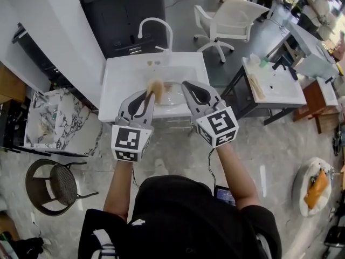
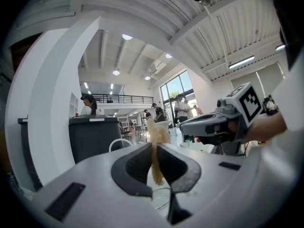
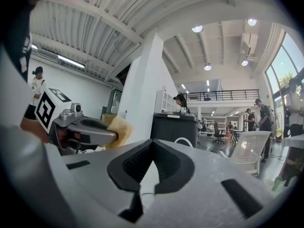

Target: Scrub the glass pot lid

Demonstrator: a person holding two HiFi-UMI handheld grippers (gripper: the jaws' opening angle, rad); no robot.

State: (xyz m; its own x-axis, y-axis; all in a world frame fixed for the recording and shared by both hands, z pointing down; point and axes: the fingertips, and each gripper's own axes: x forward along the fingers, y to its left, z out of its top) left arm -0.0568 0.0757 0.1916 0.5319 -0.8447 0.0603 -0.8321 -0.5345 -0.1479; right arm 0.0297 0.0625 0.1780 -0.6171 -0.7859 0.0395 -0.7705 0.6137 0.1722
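I'm seeing bright daylight pouring through tall windows (image 2: 176, 87), ceiling lamps (image 3: 198, 28) glowing; both gripper views are bending toward dark, rounded edges.

Person wears a black short-sleeve T-shirt (image 1: 183, 215) with a small white print (image 1: 137, 222) near the chest. The left hand-held gripper (image 1: 149, 94) has a light grey plastic shell and two curved jaws lined with black ribbed pads (image 2: 137, 163). At its rear is a white cube (image 1: 131, 143) with black square markers. The right hand-held gripper (image 1: 186, 86) is the same build, with its own marker cube (image 1: 218, 127). A thin black cable (image 1: 210, 169) hangs from it. Black rectangular slots (image 3: 242, 197) on the shells.
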